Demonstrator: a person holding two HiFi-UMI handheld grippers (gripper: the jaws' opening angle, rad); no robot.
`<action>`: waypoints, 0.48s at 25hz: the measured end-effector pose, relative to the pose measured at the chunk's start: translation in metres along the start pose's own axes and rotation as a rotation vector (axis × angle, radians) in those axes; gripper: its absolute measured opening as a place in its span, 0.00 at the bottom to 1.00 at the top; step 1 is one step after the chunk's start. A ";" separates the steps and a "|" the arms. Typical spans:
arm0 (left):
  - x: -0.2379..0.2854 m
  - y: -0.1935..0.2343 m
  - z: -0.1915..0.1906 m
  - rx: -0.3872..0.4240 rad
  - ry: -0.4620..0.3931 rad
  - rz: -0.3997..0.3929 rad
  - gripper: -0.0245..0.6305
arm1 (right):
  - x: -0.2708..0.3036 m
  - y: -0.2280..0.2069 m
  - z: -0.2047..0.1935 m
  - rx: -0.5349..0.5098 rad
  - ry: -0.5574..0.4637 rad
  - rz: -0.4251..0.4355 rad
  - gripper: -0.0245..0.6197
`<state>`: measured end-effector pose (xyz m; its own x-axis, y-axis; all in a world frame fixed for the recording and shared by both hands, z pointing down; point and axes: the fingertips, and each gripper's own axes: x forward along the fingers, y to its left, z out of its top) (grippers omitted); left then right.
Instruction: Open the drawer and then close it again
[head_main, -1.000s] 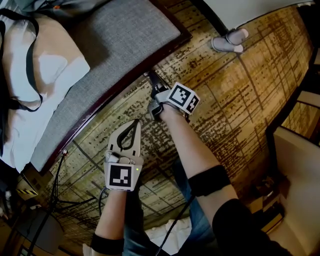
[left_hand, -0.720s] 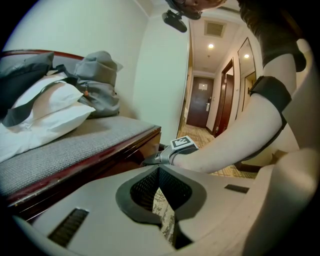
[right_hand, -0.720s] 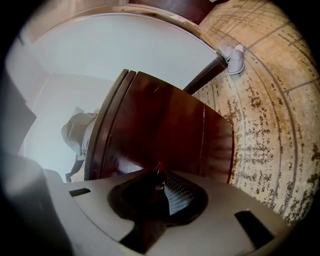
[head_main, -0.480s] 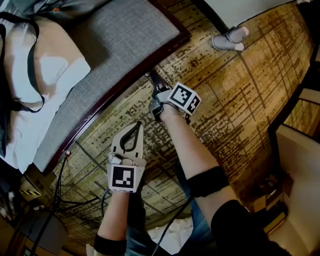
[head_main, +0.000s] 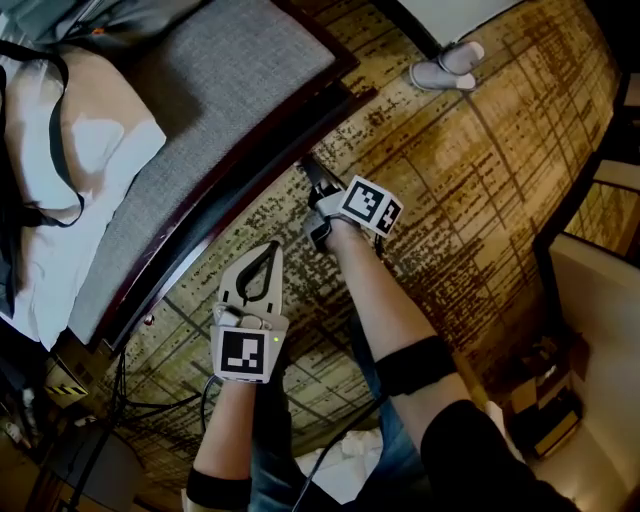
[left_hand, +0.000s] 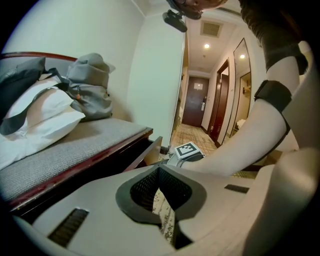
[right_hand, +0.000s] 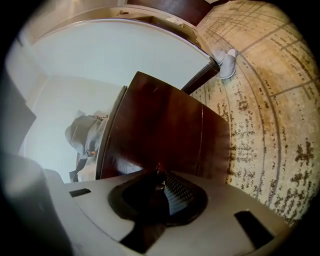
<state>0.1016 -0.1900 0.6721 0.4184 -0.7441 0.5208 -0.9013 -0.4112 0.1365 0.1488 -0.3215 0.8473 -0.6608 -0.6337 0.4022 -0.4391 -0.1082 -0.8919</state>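
Right claw (right_hand: 160, 176): yours, clamped on the drawer (right_hand: 165, 130), pads closed round a small dark pull low on its front; the pull itself is mostly hidden between the pads. Drawer: dark red-brown wood, standing partly out from under the bench (head_main: 220, 90), with a dark gap showing between its front and the bench frame. Your right arm (head_main: 385, 310) reaches across to it, black band above the elbow. Left claw (left_hand: 159, 171): yours, jaws together with nothing between them, held over the carpet (head_main: 480, 180) just short of the bench and beside your right wrist, touching neither. Bench: grey padded top in a dark wood frame. On it, a white pillow (head_main: 90, 170) crossed by a black strap, and behind that a grey bag (left_hand: 90, 85) against the wall. Carpet: tan with a dark broken grid pattern. Slippers (head_main: 440, 68): one pale pair, side by side on the carpet past the far end of the bench, well apart from both claws. Cables (head_main: 130, 400): black, trailing on the floor near the bench's near end.
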 end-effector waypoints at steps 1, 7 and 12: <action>-0.001 -0.004 0.002 0.003 0.000 -0.006 0.04 | -0.006 -0.003 -0.001 -0.001 0.003 -0.008 0.15; -0.010 -0.036 0.010 0.032 0.008 -0.062 0.04 | -0.043 -0.019 -0.006 0.003 0.027 -0.056 0.15; -0.017 -0.057 0.009 0.030 0.018 -0.092 0.04 | -0.075 -0.032 -0.010 0.012 0.014 -0.082 0.15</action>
<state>0.1471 -0.1586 0.6475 0.4970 -0.6930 0.5224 -0.8552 -0.4931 0.1596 0.2065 -0.2628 0.8477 -0.6312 -0.6116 0.4769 -0.4849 -0.1687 -0.8581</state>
